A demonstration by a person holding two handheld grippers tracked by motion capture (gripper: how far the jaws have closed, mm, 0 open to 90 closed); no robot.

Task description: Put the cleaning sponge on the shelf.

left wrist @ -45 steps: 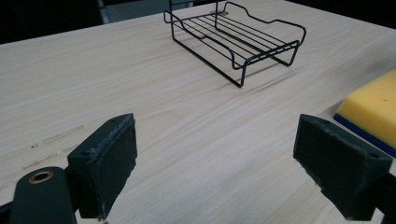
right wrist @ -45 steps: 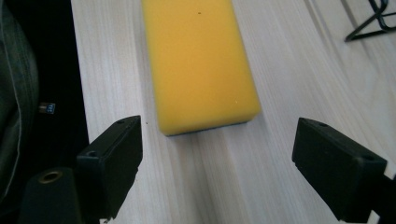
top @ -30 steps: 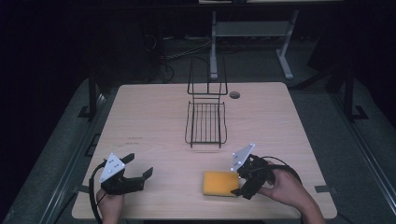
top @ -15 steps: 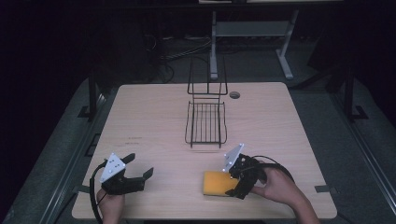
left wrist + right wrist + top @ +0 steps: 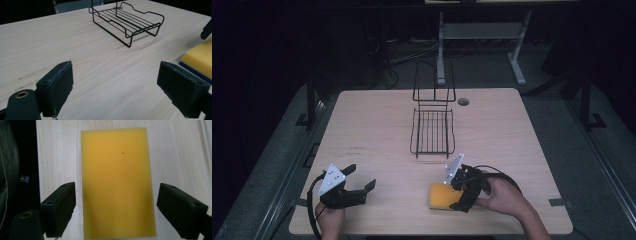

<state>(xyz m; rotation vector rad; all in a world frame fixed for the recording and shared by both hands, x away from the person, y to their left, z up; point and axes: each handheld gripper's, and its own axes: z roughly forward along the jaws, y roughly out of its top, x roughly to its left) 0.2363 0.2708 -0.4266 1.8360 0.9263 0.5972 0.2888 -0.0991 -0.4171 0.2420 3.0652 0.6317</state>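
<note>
A yellow sponge [image 5: 442,197] with a blue underside lies flat near the table's front edge, right of centre. My right gripper [image 5: 460,196] hovers over it, open, its jaws to either side of the sponge [image 5: 117,182] without touching it. A black wire rack [image 5: 432,131] stands in the middle of the table, its tall back toward the far side. My left gripper [image 5: 362,181] rests at the front left, open and holding nothing. From the left gripper [image 5: 115,87] I see the rack [image 5: 126,21] ahead and the sponge [image 5: 198,60] at the right.
The wooden table [image 5: 362,125] has a round cable hole [image 5: 463,101] near its far edge, behind the rack. A metal desk frame [image 5: 482,35] stands on the dark floor beyond. The table's front edge [image 5: 37,157] runs close by the sponge.
My right gripper has slid left over the sponge, so its jaws now straddle it. The left gripper and the rack have stayed put.
</note>
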